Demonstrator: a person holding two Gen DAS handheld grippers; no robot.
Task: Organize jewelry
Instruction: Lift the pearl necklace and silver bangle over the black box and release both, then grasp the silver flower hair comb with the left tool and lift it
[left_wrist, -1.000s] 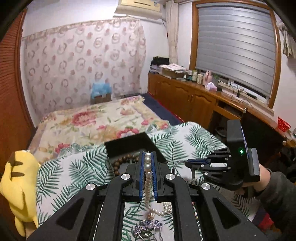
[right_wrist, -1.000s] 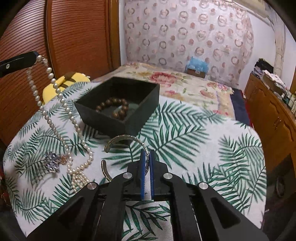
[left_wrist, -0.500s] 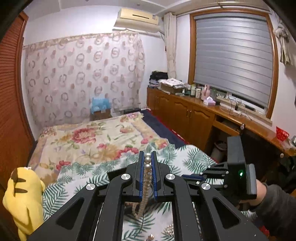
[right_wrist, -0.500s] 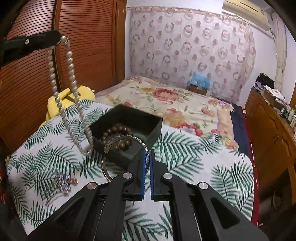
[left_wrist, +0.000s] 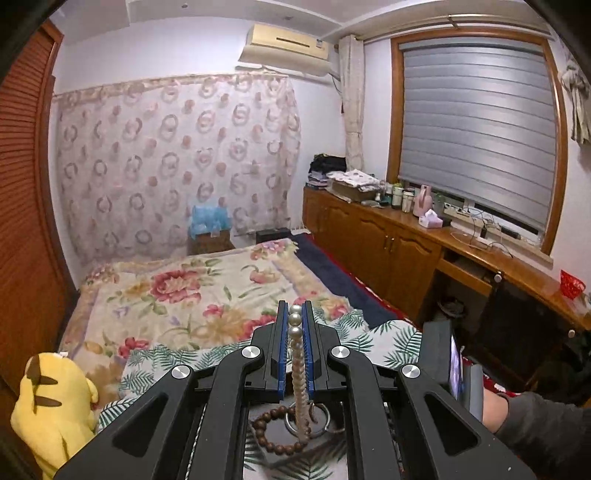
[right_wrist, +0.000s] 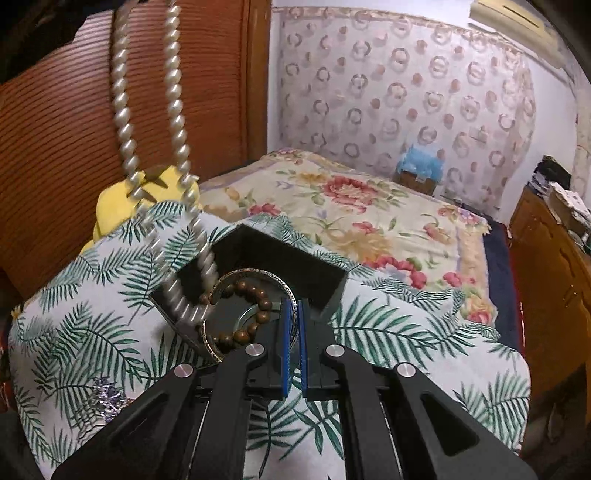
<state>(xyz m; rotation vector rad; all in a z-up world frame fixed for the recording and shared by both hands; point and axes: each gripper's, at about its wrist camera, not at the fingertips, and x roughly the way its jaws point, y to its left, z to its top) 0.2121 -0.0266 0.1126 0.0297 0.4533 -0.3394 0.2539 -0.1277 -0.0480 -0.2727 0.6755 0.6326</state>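
Observation:
My left gripper (left_wrist: 294, 314) is shut on a white pearl necklace (left_wrist: 297, 373), which hangs down between its blue pads. In the right wrist view the same pearl necklace (right_wrist: 173, 110) drops from the top left in two strands, its lower loop over the near left corner of the black box (right_wrist: 280, 258). My right gripper (right_wrist: 294, 310) is shut on a silver bangle (right_wrist: 255, 274) and holds it over the open box. A brown bead bracelet (right_wrist: 255, 314) lies inside the box. Beneath the left gripper the bead bracelet (left_wrist: 269, 435) and the bangle (left_wrist: 325, 417) show too.
The box stands on a palm-leaf cloth (right_wrist: 388, 332). A small purple brooch (right_wrist: 105, 395) lies on the cloth at the near left. A yellow plush toy (left_wrist: 51, 406) sits at the left edge, a floral bed (right_wrist: 351, 206) lies behind, and wooden cabinets (left_wrist: 388, 251) run along the right.
Both grippers rose and moved toward the box. The necklace came fully off the cloth and now dangles at the box. The bangle moved from the cloth to above the box.

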